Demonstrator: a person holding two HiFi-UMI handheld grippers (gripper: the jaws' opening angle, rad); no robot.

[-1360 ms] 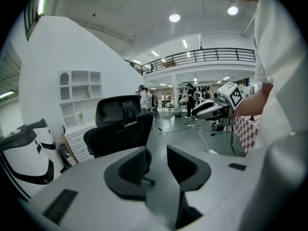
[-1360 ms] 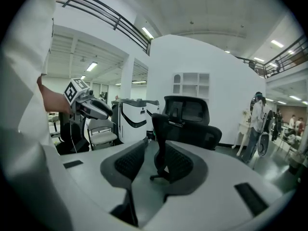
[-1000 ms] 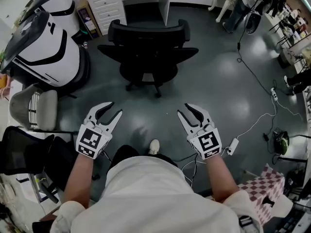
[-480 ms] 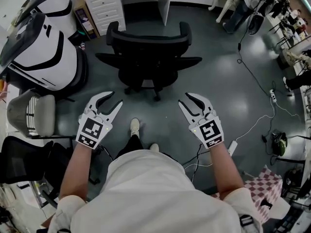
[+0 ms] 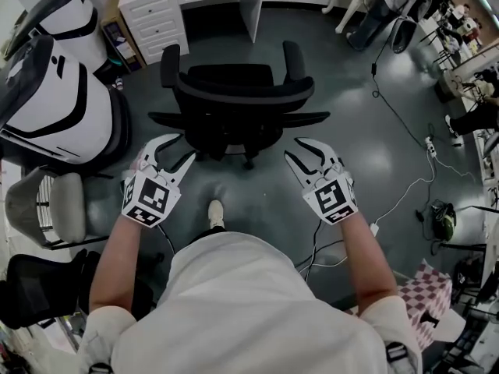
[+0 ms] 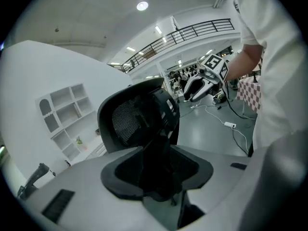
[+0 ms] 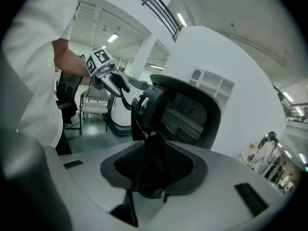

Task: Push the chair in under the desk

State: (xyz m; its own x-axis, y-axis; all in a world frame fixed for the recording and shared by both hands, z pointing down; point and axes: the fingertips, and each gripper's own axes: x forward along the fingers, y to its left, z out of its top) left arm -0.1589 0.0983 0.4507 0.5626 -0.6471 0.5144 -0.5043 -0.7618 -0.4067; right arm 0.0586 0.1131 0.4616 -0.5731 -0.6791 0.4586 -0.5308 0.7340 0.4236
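Glossy grey floor [image 5: 355, 158] — cables [image 5: 390, 104] trailing (white desk [image 5: 156, 10] beyond black chair [image 5: 234, 92]).

**Open lab or office hall**

Underfoot, a polished grey floor [image 5: 351, 92] strewn with loose cables [image 5: 399, 109] and a power strip [image 5: 429, 144]. Against the wall, a white counter with drawers [image 5: 156, 10], black office chair [image 5: 234, 100] before it, spare chairs [image 5: 66, 209] alongside. Overhead, a railed mezzanine [image 6: 192, 32] and ceiling lights [image 6: 142, 6]. Also built-in white shelves [image 6: 62, 112] and a big white-and-black pod [image 5: 54, 111].
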